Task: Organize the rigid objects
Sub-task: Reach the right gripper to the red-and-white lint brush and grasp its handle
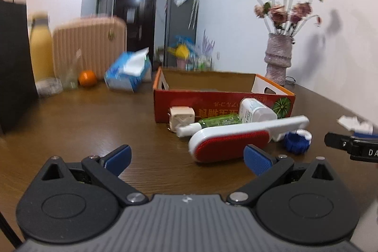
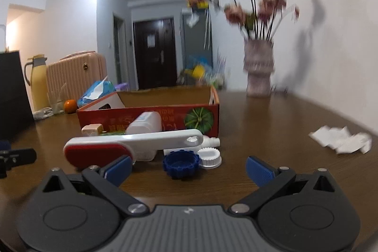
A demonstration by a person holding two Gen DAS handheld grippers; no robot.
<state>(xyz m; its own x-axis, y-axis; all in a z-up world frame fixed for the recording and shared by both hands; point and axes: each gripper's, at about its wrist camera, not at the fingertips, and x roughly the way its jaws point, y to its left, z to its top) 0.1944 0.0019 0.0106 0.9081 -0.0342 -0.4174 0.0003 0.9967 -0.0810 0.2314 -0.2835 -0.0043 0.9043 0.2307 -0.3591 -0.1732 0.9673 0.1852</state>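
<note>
Left wrist view: little of the sorting appears done, judging by how things lie. Going from the left, the left tongs [image 1: 187, 158] are seen spread wide and empty above the counter [image 1: 82, 124], with nothing between the blue pads [image 1: 120, 157]. Just past them a cluster of loose items lies against the near wall of the red cardboard box [image 1: 224, 105]: a small beige cube [image 1: 182, 118], a green bottle [image 1: 218, 121] lying on its side, a white bottle [image 1: 256, 111] leaning by the box wall, and a red-and-white lint brush [image 1: 236, 141] resting in front. Further right a blue lid [image 1: 296, 142] sits beside the brush handle, and the black tip of the other tool is caught at the frame edge.

In the right wrist view, the right tongs [image 2: 189, 169] are likewise parted and hold nothing, and the blue lid and a white cap [image 2: 210, 157] are seen touching each other directly ahead. A crumpled white paper [image 2: 342, 138] lies well apart on the right.

The inside of the box is mostly hidden by its wall, so what it already contains cannot be told. All the visible rigid items are judged still to be gathered into it, the brush and the lids being nearest to hand.
</note>
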